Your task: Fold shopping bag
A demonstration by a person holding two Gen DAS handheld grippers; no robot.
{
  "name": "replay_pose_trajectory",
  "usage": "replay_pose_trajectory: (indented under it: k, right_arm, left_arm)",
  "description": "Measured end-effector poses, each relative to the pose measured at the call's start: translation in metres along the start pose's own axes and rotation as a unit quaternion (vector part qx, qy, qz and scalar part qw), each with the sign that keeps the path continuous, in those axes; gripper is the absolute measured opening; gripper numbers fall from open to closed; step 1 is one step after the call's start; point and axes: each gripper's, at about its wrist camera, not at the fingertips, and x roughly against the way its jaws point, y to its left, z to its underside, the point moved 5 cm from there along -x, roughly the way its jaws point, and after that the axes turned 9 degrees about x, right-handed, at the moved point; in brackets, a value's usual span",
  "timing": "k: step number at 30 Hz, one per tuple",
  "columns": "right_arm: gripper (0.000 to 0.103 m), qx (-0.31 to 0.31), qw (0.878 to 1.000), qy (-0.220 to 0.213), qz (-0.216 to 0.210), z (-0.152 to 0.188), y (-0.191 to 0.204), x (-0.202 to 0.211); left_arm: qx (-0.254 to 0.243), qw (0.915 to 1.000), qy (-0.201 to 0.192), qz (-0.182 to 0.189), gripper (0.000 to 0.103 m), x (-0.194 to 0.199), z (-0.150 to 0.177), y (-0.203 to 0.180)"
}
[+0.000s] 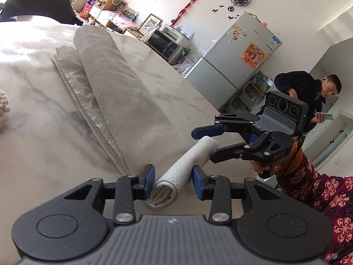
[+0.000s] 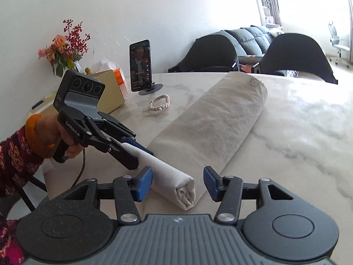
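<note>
Setting: home, open dining and living area. Evidence: marble table (image 2: 297, 114), centre; fridge (image 1: 238, 53) with stickers and microwave (image 1: 165, 44), upper right of left view; sofa (image 2: 249, 37), dining chairs (image 2: 295, 53), flower vase (image 2: 66, 44), propped phone (image 2: 141, 65), upper part of right view.

Your shopping bag (image 2: 211, 125), a pale beige woven-textured fabric, lay flat on the marble table (image 2: 308, 132), folded lengthwise into a long narrow strip. Its near end was rolled into a tight cylinder (image 1: 176, 176) lying crosswise, layered edges showing at the roll's open end (image 2: 186, 195).
</note>
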Motion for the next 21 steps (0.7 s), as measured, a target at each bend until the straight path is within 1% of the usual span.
replay_pose_trajectory:
  k: [2,4,6,7,12,15,17,19,21]
  right_arm:
    - [0.047,0.025,1.0,-0.008,0.0,-0.003,0.005,-0.001]
    - [0.036,0.046,0.999,-0.005,-0.005,-0.004,0.01,-0.003]
    - [0.035,0.062,0.998,0.0,-0.001,-0.003,0.012,-0.008]
    - [0.034,0.06,0.998,0.001,-0.001,-0.003,0.01,-0.009]
    - [0.033,0.009,1.0,0.013,-0.007,-0.004,-0.003,-0.013]
    - [0.032,-0.019,1.0,0.021,-0.009,-0.005,-0.011,-0.018]
    - [0.032,-0.025,0.999,0.024,-0.009,-0.004,-0.014,-0.02]
    - [0.032,-0.025,0.999,0.026,-0.006,-0.004,-0.017,-0.023]
    - [0.032,-0.028,0.999,0.027,-0.005,-0.003,-0.019,-0.024]
  left_arm:
    - [0.001,1.0,0.001,0.001,0.039,0.0,-0.001,0.001]
    - [0.001,1.0,0.001,0.002,0.039,0.0,-0.001,0.001]
    - [0.002,1.0,0.001,0.003,0.038,0.0,-0.001,0.002]
    - [0.003,1.0,0.0,0.004,0.038,0.0,-0.001,0.002]
    - [0.009,0.9999,-0.009,0.012,0.036,0.003,0.001,0.008]
    - [0.008,0.9997,-0.021,0.013,0.035,0.006,0.004,0.01]
    - [-0.007,0.9995,-0.031,0.005,0.035,0.008,0.006,0.008]
    - [-0.026,0.9985,-0.046,-0.012,0.035,0.01,0.009,0.003]
    - [-0.03,0.997,-0.065,-0.028,0.039,0.014,0.012,-0.001]
